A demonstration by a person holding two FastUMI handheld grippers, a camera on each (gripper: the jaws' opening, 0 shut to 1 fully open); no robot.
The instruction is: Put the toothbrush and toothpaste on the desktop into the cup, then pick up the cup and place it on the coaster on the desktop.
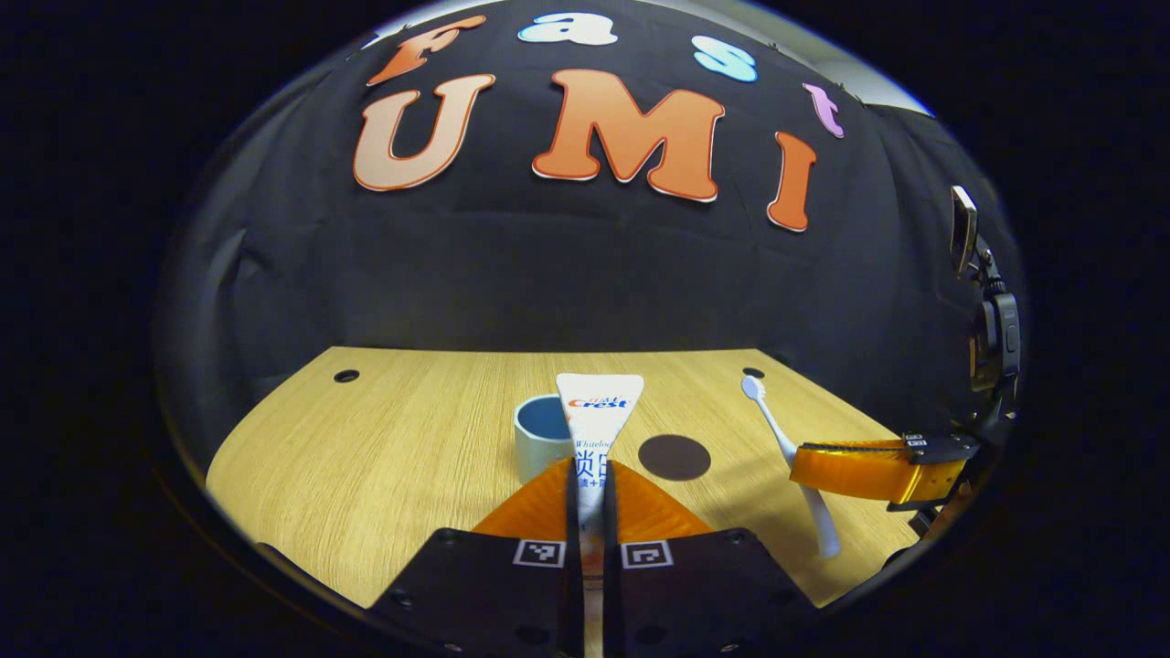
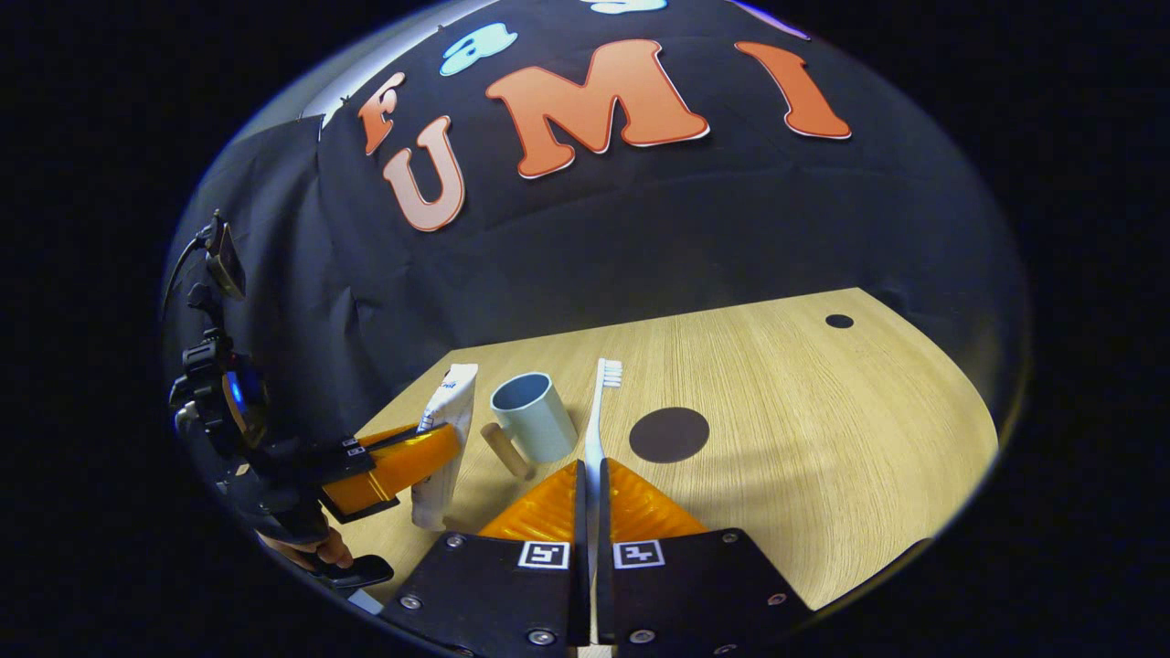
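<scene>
My left gripper (image 1: 590, 475) is shut on a white toothpaste tube (image 1: 598, 411), held upright above the table with its flat crimped end up. Just behind it on the wooden table (image 1: 366, 448) stands the pale blue cup (image 1: 541, 437). My right gripper (image 2: 590, 475) is shut on a white toothbrush (image 2: 599, 411), bristles pointing away. In the right gripper view the cup (image 2: 535, 416) with its wooden handle (image 2: 505, 450) sits left of the brush, and the dark round coaster (image 2: 669, 434) lies to the right. The left gripper view also shows the coaster (image 1: 674, 457) and the right gripper (image 1: 804, 475) holding the toothbrush (image 1: 786, 448).
The black cloth wall closes off the back of the table. Small dark holes (image 1: 346, 376) (image 2: 839, 321) mark the table's far corners. In the right gripper view the left gripper (image 2: 430, 457) holds the tube (image 2: 446, 439), with a hand (image 2: 315, 548) below it. Bare wood stretches right of the coaster.
</scene>
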